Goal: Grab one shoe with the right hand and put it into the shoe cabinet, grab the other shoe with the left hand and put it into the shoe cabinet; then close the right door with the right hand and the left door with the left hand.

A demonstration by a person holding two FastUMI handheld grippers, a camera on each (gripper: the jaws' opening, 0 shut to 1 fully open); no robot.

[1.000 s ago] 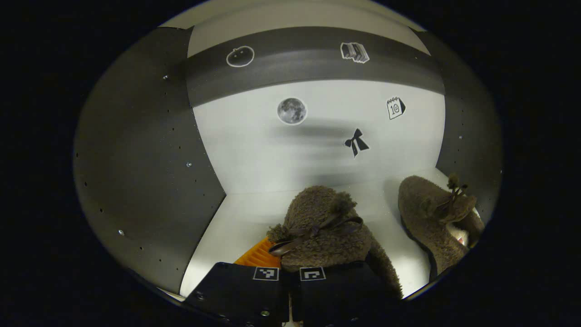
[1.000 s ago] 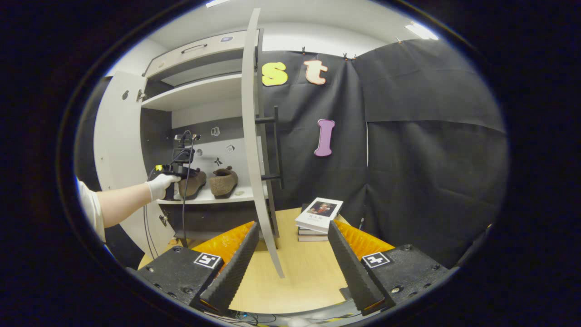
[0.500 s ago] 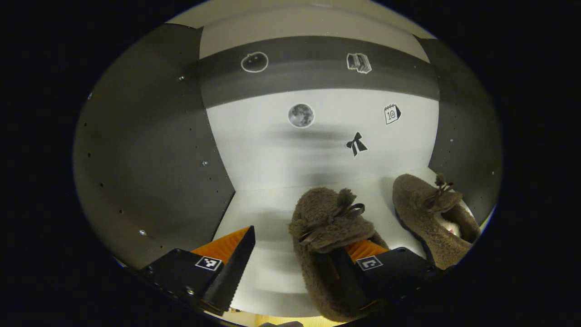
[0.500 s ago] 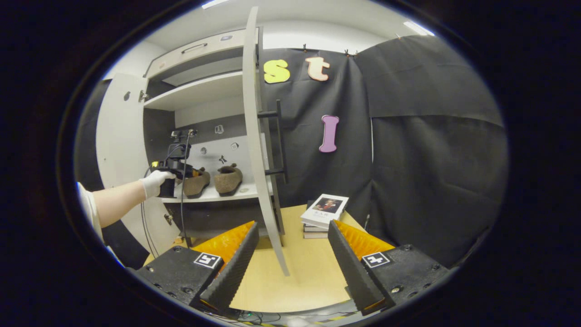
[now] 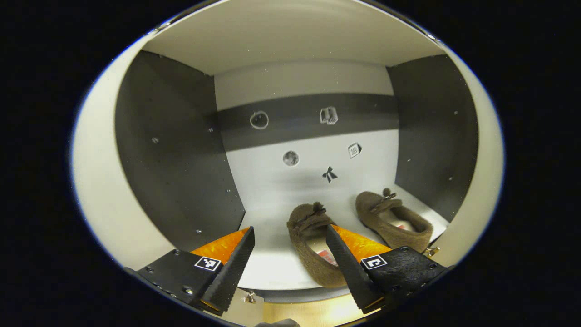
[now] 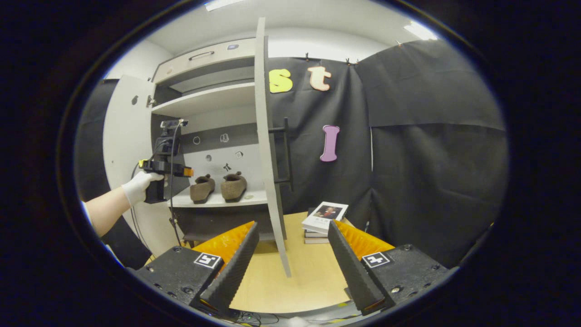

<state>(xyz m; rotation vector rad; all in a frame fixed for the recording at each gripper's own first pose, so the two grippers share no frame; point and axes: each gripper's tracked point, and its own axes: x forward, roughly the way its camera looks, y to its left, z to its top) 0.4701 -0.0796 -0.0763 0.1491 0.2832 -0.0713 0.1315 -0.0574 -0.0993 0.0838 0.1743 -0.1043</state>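
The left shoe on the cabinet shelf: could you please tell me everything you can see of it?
The left shoe is a brown, fuzzy slipper-style shoe with a small bow on top and a pale lining. It rests flat on the white shelf, toe toward the back, beside its mate without touching it. The open left claw does not hold it.

Staged recording booth: black cloth wall, shoe cabinet.

Black cloth wall hangs behind a light wooden table. Stack of books sits on the table near the cloth. White ceiling carries strip lights. A white drawer front with handle sits at upper left, below the ceiling.
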